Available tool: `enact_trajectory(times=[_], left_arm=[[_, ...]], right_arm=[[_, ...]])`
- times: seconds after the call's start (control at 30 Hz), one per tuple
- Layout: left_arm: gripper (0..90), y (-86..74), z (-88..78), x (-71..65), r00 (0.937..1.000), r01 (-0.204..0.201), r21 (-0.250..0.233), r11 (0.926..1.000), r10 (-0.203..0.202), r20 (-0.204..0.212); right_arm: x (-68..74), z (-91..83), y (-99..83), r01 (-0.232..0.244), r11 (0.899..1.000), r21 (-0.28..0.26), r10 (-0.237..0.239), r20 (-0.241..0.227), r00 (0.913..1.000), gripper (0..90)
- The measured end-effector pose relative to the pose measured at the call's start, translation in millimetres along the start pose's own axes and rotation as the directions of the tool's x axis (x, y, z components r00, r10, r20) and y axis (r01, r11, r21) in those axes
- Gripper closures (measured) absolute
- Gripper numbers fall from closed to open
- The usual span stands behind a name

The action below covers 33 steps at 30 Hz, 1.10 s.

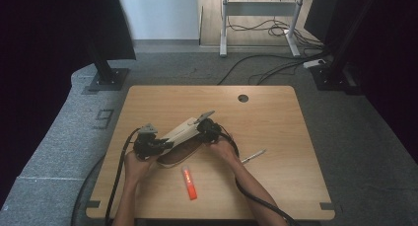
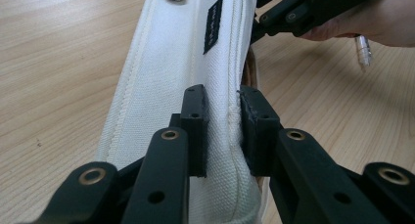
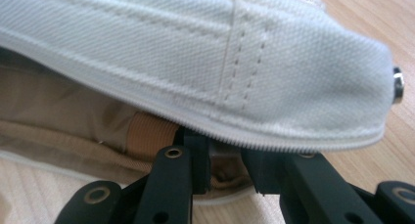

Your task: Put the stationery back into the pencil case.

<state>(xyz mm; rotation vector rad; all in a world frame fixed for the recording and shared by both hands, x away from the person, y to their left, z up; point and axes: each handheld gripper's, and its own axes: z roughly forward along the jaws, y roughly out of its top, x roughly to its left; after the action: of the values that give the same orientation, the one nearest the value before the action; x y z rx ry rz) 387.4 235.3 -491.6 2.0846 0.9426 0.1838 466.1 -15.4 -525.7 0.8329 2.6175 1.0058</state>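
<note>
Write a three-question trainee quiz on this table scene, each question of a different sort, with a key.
1. True or false: the left gripper has its jaws closed on the white pencil case.
2. Which item lies on the table nearest the person, in front of the case? A) orange marker B) scissors C) ruler
3. Fill in: the right gripper grips the case at its ___ mouth, where the tan lining shows.

Key
1. True: the pads pinch the case's seamed edge.
2. A. A silver pen lies further right, by the right forearm.
3. Open, meaning unzipped.
</note>
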Motion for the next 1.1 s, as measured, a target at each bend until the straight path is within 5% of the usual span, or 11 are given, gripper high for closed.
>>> enact_trajectory(times=[0.63, 1.1], left_arm=[[74.5, 1.2, -0.5, -1.7, 0.9999, -0.007, -0.006, 1.0, 0.007, 0.013], [74.8, 0.9, -0.8, -0.9, 1.0, 0.001, -0.01, 0.9999, -0.001, 0.009]], right_arm=[[-3.7, 9.3, 2.9, -0.005, 1.0, -0.011, 0.005, 0.005, 1.0, 69.9], [-1.6, -4.4, 0.9, 0.016, 1.0, -0.01, -0.016, -0.011, 0.9998, 51.1]])
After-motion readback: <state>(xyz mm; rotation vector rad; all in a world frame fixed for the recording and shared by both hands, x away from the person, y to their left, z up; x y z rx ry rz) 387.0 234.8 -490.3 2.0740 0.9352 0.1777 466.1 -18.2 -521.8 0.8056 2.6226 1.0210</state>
